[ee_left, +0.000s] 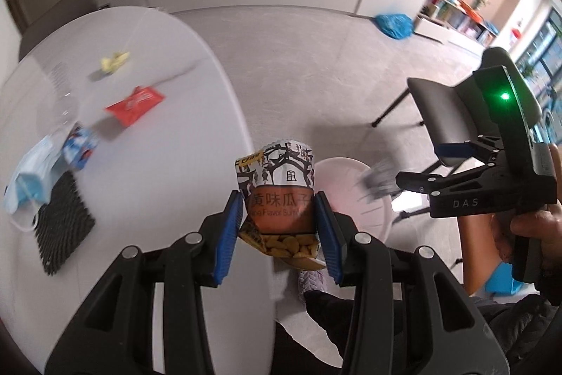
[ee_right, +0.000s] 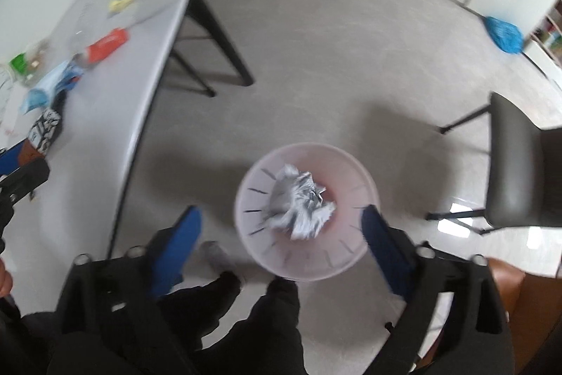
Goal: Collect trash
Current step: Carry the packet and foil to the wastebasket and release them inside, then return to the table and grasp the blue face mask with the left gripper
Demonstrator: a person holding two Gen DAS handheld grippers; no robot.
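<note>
My left gripper (ee_left: 279, 227) is shut on a sunflower seed snack bag (ee_left: 277, 199), held at the table's right edge near the pale pink bin (ee_left: 351, 199). My right gripper (ee_right: 281, 234) is open and empty, above the bin (ee_right: 351, 255), which holds a crumpled grey paper (ee_right: 298, 202). The right gripper also shows in the left wrist view (ee_left: 432, 164), with the grey paper (ee_left: 379, 181) blurred below it. On the white table (ee_left: 175, 234) lie a red wrapper (ee_left: 135, 104), a yellow scrap (ee_left: 114, 60), a blue wrapper (ee_left: 79, 146) and a blue face mask (ee_left: 31, 178).
A black mesh mat (ee_left: 61, 220) lies on the table near the mask. A dark chair (ee_right: 516, 171) stands right of the bin. A blue bag (ee_right: 504, 34) lies on the floor far right. My legs (ee_right: 246, 322) are below the bin.
</note>
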